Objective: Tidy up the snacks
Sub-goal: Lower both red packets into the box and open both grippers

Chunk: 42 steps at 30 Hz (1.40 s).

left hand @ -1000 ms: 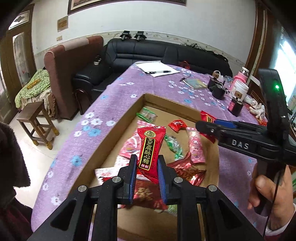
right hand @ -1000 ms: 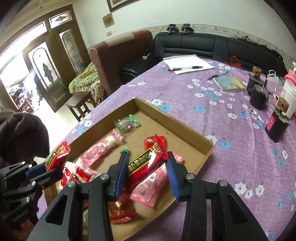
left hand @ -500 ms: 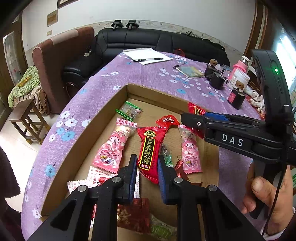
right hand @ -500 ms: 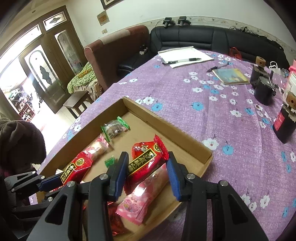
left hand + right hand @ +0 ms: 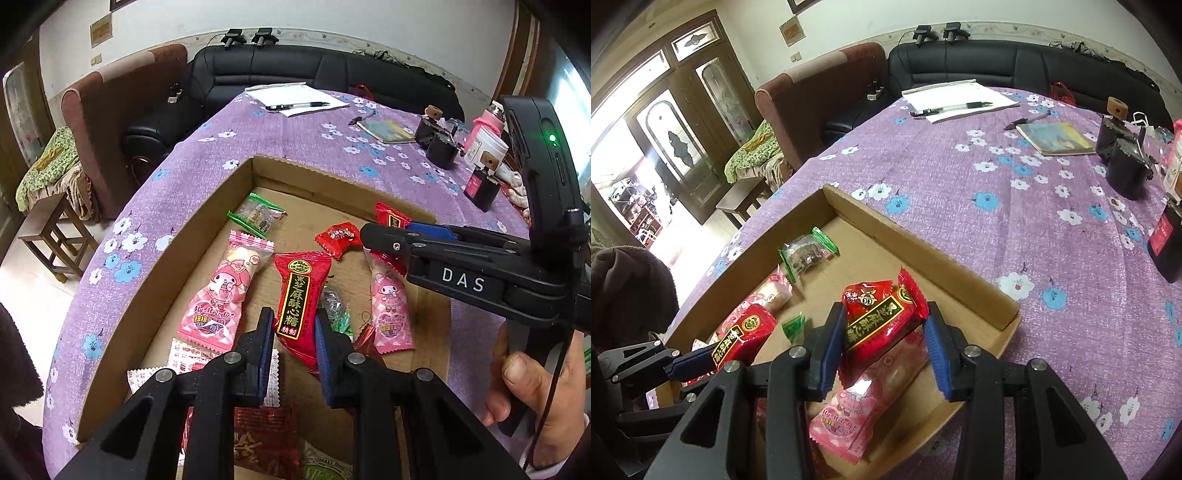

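Observation:
A shallow cardboard tray [image 5: 192,236] on the purple flowered tablecloth holds loose snacks. My left gripper [image 5: 294,332] is shut on a red candy pack with a black-and-gold label [image 5: 301,291], held just above the tray floor between two pink packs [image 5: 221,291]. The right gripper [image 5: 886,334] is shut on a second red pack of the same kind [image 5: 882,321], over a pink pack [image 5: 857,410] near the tray's right rim [image 5: 923,251]. In each wrist view the other gripper shows from the side: right gripper [image 5: 384,240], left gripper [image 5: 690,363].
A green-edged clear pack [image 5: 256,216] and a small red candy [image 5: 338,236] lie further into the tray. Beyond it are paper with a pen [image 5: 295,98], a booklet [image 5: 1056,136], black containers [image 5: 1126,166] and a white jar [image 5: 484,147]. An armchair, sofa and stool stand off the table's left edge.
Both grippers have moved forward and lower over the tray, each still holding its red pack. The tray and its snacks look nearer and larger.

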{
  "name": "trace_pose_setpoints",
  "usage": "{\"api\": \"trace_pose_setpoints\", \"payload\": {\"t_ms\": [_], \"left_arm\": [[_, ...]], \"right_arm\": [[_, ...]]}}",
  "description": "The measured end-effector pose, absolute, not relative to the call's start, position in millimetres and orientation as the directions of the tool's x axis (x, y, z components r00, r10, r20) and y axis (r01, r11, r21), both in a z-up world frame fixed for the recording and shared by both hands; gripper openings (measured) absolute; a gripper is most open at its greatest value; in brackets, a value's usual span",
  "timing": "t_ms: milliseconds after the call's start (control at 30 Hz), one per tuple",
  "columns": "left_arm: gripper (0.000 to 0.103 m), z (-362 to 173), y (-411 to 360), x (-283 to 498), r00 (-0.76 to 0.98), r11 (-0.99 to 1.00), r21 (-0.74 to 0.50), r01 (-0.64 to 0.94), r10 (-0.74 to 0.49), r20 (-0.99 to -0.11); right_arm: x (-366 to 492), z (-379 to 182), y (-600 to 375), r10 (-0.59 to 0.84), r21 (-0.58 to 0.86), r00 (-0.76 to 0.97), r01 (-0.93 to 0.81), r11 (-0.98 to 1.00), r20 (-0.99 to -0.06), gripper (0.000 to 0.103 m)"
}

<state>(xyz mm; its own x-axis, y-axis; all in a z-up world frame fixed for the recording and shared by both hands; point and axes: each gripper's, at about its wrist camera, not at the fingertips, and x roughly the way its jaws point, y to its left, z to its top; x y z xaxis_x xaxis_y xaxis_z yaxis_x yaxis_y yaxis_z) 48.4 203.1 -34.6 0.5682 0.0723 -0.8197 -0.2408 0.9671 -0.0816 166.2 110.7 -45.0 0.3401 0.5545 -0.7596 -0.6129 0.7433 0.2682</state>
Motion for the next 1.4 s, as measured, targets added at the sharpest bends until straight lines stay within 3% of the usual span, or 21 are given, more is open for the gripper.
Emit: {"api": "trace_pose_setpoints", "payload": {"t_ms": [1400], "left_arm": [[0.024,-41.2,211.6,57.3,0.518,0.965,-0.064,-0.253,0.079,-0.852]], "right_arm": [[165.7,-45.1,124.6,0.544,0.247,0.331,-0.632,0.735,-0.771,0.045]]}}
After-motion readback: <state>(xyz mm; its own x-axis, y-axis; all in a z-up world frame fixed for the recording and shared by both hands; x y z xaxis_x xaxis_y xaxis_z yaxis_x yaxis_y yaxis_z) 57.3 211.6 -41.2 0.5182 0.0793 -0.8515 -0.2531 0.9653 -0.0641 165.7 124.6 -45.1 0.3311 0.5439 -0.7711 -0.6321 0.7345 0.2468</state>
